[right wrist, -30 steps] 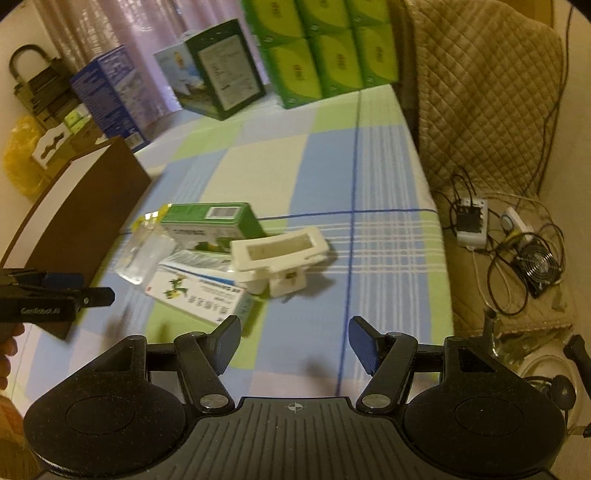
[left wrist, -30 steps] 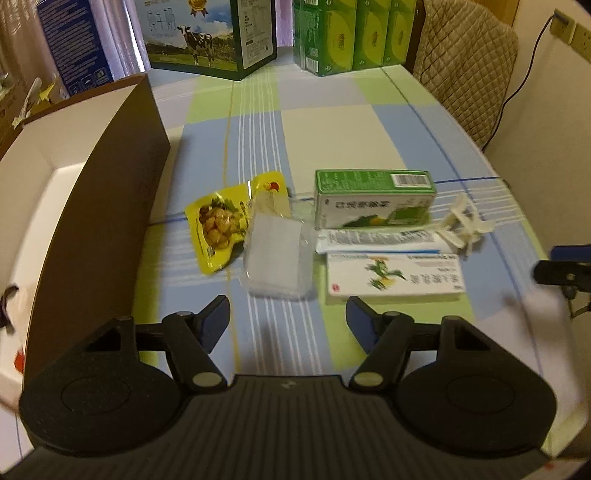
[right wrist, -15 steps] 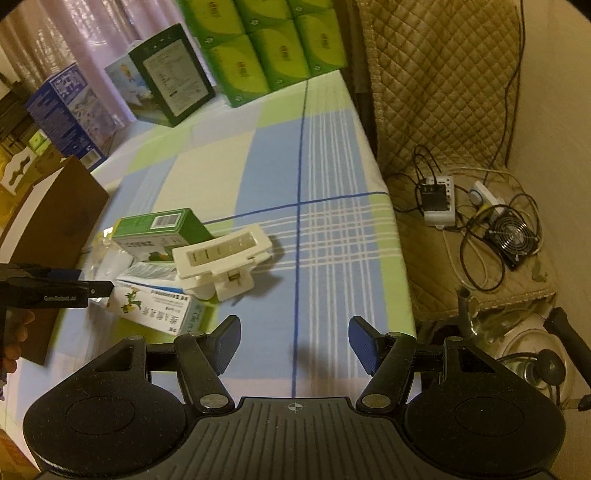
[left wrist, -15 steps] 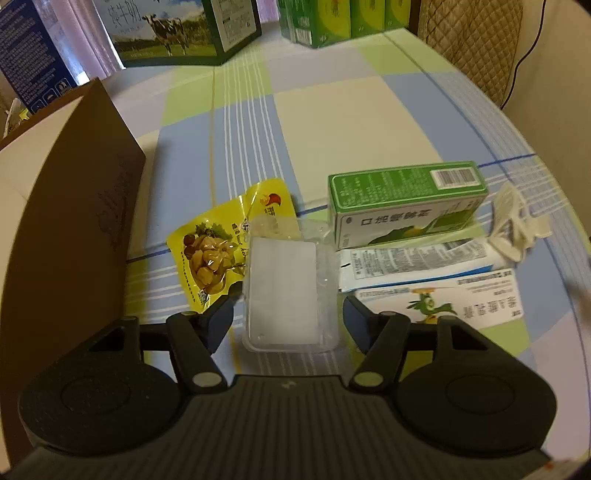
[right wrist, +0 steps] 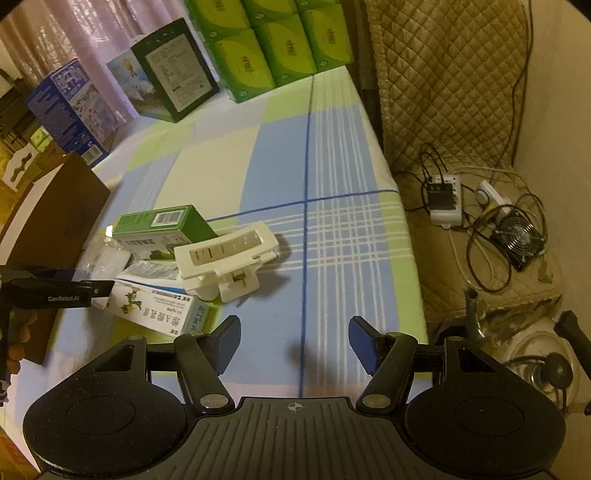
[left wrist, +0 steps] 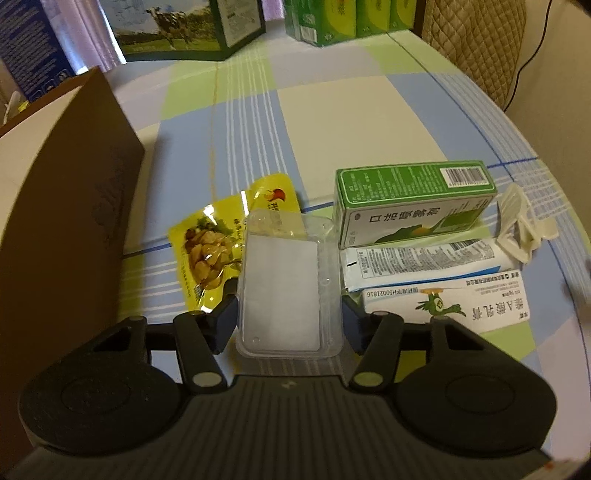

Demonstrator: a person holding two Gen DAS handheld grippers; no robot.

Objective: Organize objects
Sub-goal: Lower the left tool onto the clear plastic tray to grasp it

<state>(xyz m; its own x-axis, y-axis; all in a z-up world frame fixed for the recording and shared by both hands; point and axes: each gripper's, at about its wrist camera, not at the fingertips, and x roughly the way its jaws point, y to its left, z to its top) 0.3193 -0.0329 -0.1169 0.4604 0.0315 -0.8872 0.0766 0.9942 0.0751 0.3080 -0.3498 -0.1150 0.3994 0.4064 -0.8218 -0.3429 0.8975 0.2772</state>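
A clear plastic case (left wrist: 286,284) lies on the checked tablecloth, and my open left gripper (left wrist: 290,319) straddles its near half, fingers on either side without squeezing. A yellow snack pouch (left wrist: 210,243) lies partly under the case's left edge. To the right are a green box (left wrist: 413,201), a white sachet (left wrist: 424,260), a white medicine box (left wrist: 461,304) and a white plastic clip (left wrist: 517,225). My right gripper (right wrist: 293,341) hangs open over bare cloth near the table's front edge, right of the clip (right wrist: 229,258) and medicine box (right wrist: 159,314).
A brown cardboard box (left wrist: 55,206) with a white inside stands at the left. Milk cartons (left wrist: 188,29) and green boxes (right wrist: 269,48) line the far edge. A quilted chair (right wrist: 454,81) and cables with a fan (right wrist: 517,236) sit beyond the table's right edge.
My left gripper has moved forward and down until its open fingers flank the clear case. The right gripper has pulled back and swung right, away from the pile.
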